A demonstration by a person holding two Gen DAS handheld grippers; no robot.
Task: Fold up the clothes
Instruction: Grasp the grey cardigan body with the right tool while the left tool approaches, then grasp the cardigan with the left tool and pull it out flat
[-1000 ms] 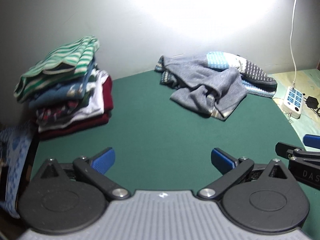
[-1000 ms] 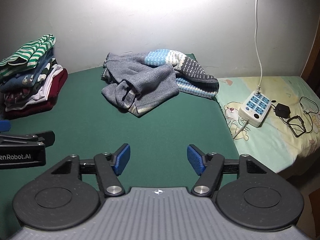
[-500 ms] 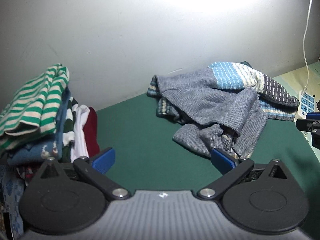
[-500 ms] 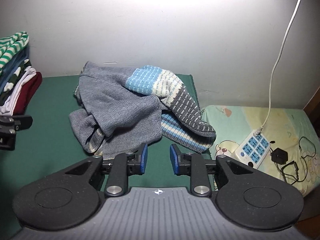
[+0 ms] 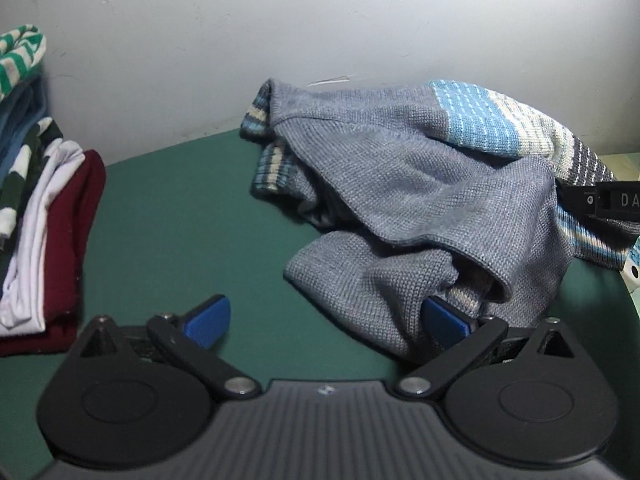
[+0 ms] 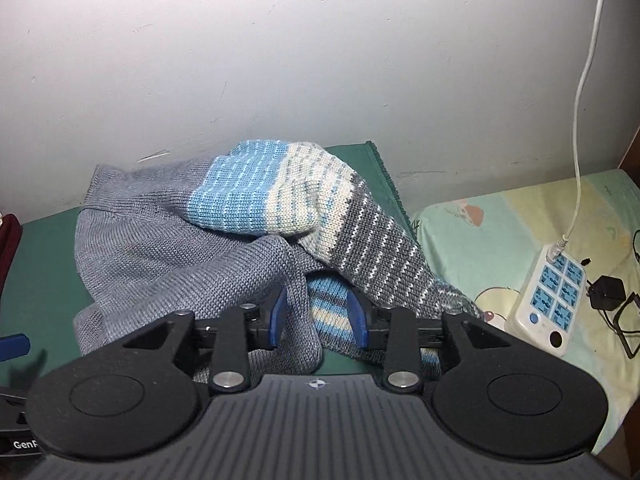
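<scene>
A crumpled grey knit sweater [image 5: 420, 184] with light blue, cream and dark grey striped bands lies on the green cloth [image 5: 180, 216]. My left gripper [image 5: 324, 322] is open wide at the sweater's near left edge, its right pad tucked under a grey fold. In the right wrist view the sweater [image 6: 160, 248] fills the middle. My right gripper [image 6: 318, 318] is open, its blue pads either side of a grey fold and a striped part. The right gripper's body shows at the right edge of the left wrist view [image 5: 600, 200].
A stack of folded clothes [image 5: 44, 216], dark red at the bottom and green-striped on top, stands at the left. A white power strip [image 6: 554, 300] with cable and a black adapter [image 6: 608, 294] lie on the patterned sheet at the right. A white wall is close behind.
Both grippers have moved forward to the sweater. The left one's right pad now slips under its near edge. The right gripper's jaws have opened somewhat and now straddle a fold.
</scene>
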